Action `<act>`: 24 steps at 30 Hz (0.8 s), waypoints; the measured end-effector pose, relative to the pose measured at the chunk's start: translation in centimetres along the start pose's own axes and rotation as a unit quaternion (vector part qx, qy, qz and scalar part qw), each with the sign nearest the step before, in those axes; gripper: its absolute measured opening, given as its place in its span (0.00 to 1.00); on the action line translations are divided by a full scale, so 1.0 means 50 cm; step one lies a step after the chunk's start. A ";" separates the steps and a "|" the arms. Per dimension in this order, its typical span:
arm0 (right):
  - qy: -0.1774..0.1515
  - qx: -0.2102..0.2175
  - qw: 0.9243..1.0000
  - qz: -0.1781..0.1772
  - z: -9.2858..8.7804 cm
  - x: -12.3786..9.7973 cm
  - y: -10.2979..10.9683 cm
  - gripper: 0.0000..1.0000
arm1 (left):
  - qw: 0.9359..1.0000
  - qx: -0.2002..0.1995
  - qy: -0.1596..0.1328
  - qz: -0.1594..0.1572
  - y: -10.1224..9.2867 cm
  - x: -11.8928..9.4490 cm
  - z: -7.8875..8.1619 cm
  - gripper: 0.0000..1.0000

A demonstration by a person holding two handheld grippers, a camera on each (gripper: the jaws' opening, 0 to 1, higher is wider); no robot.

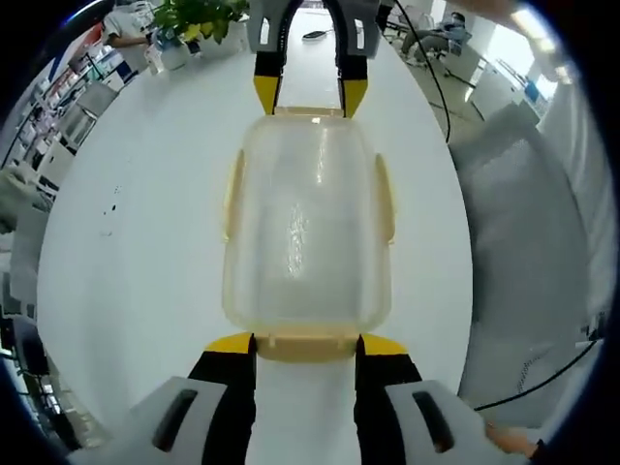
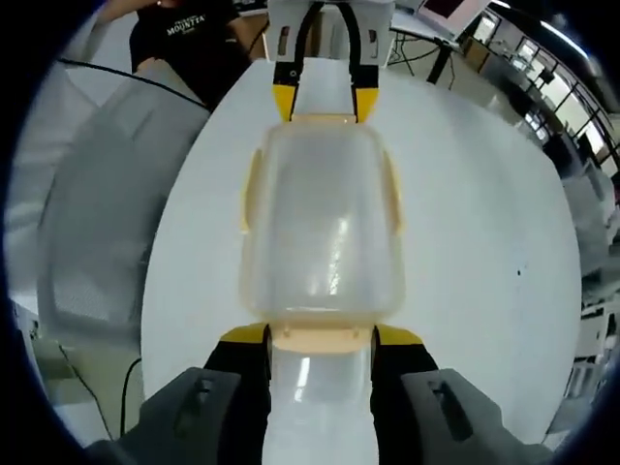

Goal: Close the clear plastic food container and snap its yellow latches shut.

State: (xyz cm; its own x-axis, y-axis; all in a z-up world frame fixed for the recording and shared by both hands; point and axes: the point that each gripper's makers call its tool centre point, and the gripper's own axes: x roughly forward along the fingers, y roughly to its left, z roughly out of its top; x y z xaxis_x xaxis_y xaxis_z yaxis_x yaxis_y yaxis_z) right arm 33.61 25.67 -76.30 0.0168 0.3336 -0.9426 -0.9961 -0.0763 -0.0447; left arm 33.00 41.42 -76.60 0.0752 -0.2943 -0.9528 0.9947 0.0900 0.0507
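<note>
In the left gripper view, a clear plastic food container (image 1: 308, 228) lies on a white table (image 1: 145, 242), lid already on. The left gripper (image 1: 306, 346) rises from the bottom, its yellow-tipped jaws standing a moderate width apart on either side of the near end latch (image 1: 306, 345). They flank the pale yellow tab and hold nothing. At the far end, the right gripper (image 1: 310, 92) faces back toward the camera, its jaws set the same way around the far end latch (image 1: 310, 113). This matched placement suggests the two short-end latches are being pressed or readied together, each gripper steadying the box against the other. A yellow side latch (image 1: 232, 194) runs along each long edge. Whether any latch is fully snapped down is hard to tell. A potted plant (image 1: 199, 17) and cluttered desks sit beyond the table, blurred by the lens.

In the right gripper view, the same container (image 2: 323, 228) is seen from the opposite end. The right gripper (image 2: 322, 339) brackets its near latch (image 2: 322, 338), jaws partly open and gripping nothing. The left gripper (image 2: 325, 102) meets the far end. A person in a dark shirt (image 2: 189, 44) stands at the top, cut off by the frame. A grey chair (image 2: 107, 203) sits beside the table. The container's contents, if any, cannot be made out through the hazy lid.
</note>
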 end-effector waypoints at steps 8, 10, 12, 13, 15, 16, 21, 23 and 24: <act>-0.002 0.009 1.000 0.007 -0.081 -0.011 -0.003 0.36 | 1.000 0.000 0.005 -0.006 0.003 0.038 0.075 0.33; 0.002 0.007 1.000 0.008 -0.102 -0.010 -0.002 0.36 | 1.000 -0.001 0.002 -0.008 0.003 0.044 0.089 0.33; 0.004 0.008 1.000 0.009 -0.118 -0.011 -0.005 0.36 | 1.000 -0.001 0.003 -0.008 0.004 0.052 0.103 0.33; 0.005 0.007 1.000 0.010 -0.123 -0.013 -0.005 0.36 | 1.000 -0.001 0.003 -0.009 0.003 0.055 0.107 0.33; 0.003 0.005 1.000 0.010 -0.134 -0.017 -0.007 0.36 | 1.000 -0.004 0.004 -0.011 0.003 0.061 0.116 0.33; 0.002 0.004 1.000 0.011 -0.137 -0.018 -0.007 0.36 | 1.000 -0.004 0.005 -0.011 0.003 0.062 0.119 0.33; 0.000 0.007 1.000 0.017 -0.158 -0.017 -0.007 0.36 | 1.000 -0.005 0.009 -0.013 0.007 0.074 0.136 0.33; 0.001 0.008 1.000 0.019 -0.167 -0.015 -0.007 0.36 | 1.000 -0.005 0.012 -0.015 0.010 0.079 0.140 0.33; 0.001 0.007 1.000 0.018 -0.170 -0.014 -0.006 0.36 | 1.000 -0.005 0.013 -0.016 0.009 0.081 0.143 0.33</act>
State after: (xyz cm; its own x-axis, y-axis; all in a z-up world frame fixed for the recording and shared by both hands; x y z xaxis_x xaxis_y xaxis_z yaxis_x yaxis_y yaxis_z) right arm 34.66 17.46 -78.45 -0.0195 0.3293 -0.9440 -0.9971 -0.0754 -0.0057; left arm 34.27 33.48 -78.27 0.0413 -0.2719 -0.9614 0.9957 0.0910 0.0171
